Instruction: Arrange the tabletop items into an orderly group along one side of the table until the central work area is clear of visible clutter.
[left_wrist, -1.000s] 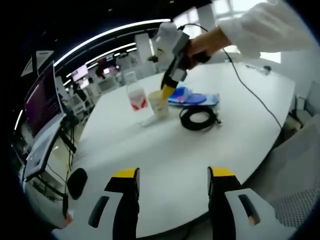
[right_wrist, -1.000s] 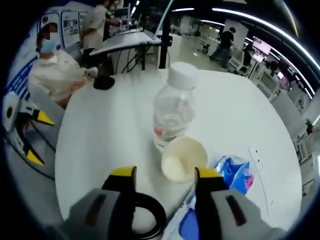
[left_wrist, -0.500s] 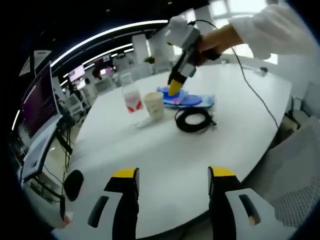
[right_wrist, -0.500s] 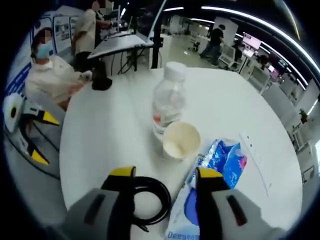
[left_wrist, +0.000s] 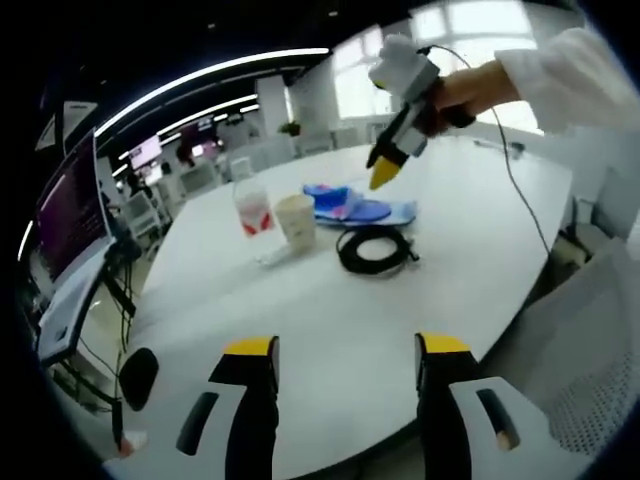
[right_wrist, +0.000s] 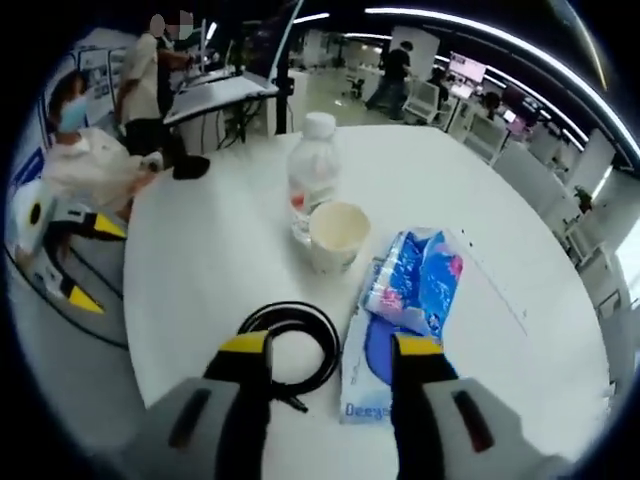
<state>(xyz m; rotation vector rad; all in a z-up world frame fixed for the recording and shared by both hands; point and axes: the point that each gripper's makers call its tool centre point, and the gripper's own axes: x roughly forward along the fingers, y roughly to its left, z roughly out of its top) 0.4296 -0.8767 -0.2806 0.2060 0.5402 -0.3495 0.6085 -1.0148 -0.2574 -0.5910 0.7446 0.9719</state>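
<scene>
Now my right claw (right_wrist: 320, 345) has lifted away from the paper cup (right_wrist: 338, 236), jaws apart and empty; cup, water bottle (right_wrist: 311, 176), cable coil (right_wrist: 296, 343) and blue packs (right_wrist: 415, 283) sit grouped mid-table (right_wrist: 200, 260), unmoved. Left claw (left_wrist: 345, 352) wide, idle.

Lettering on blue packet (right_wrist: 405, 300) blurred, perhaps partly covered by jaws; bottle (left_wrist: 252, 208) label too small to read.

My white bench (right_wrist: 200, 260) carries a clear bottle (right_wrist: 311, 178) touching a paper cup (right_wrist: 338, 236), a blue packet (right_wrist: 415, 285) beside them, and a coiled black cable (right_wrist: 295, 352) nearer my edge.
</scene>
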